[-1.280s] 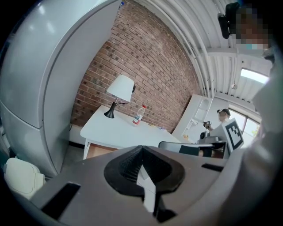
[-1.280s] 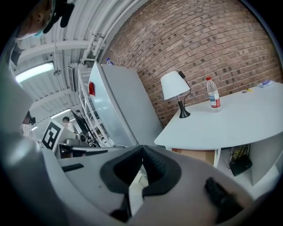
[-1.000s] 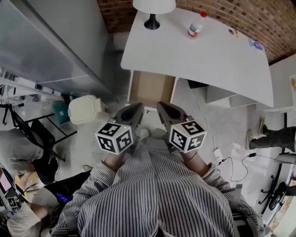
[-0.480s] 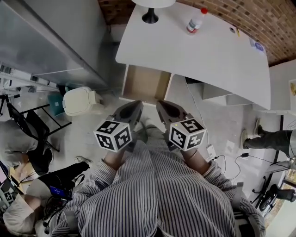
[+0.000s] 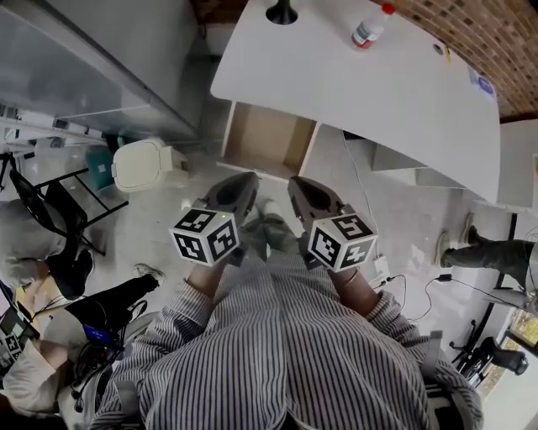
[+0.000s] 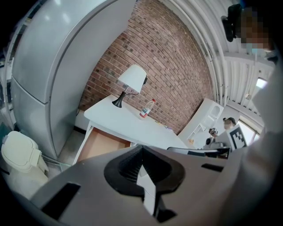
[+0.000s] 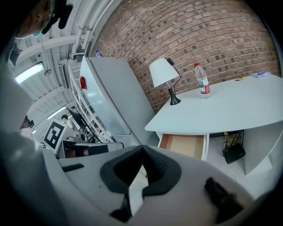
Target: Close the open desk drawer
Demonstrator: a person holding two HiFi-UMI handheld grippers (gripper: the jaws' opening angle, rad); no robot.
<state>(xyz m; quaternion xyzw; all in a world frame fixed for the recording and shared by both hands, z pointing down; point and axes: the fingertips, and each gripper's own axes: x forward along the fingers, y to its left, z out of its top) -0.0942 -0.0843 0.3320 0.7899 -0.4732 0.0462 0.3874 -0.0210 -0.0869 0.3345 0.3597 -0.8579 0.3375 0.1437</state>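
Since a second ago the desk has slid up the head view, so that only the base of the lamp shows at the top edge and the pale lidded bin sits higher at the left. The two grippers keep the same side-by-side pose in front of the person's striped shirt. The left gripper has its jaws pressed together with nothing between them, as its own view shows plainly. The right gripper is clenched and empty in the same way. The drawer lies ahead of both grippers, beyond their tips and roughly on the line between them. It is pulled well out from under the near left corner of the desk, with its bare wooden bottom open to view. From the left gripper's camera it shows low and ahead, a little to the left of the jaws. From the right gripper's camera it shows ahead and a little to the right. In both it stands clearly apart from the jaws, with floor between. A bottle stands on the desk further ahead, off to the right of the right gripper. As for the task, nothing of it seems done: the drawer is as open as it can be seen to be, and neither gripper touches its white front panel. What is left, by my judgement, is the whole closing: bring a gripper down and forward to the front panel, set it against the panel and push the drawer in under the desk top.
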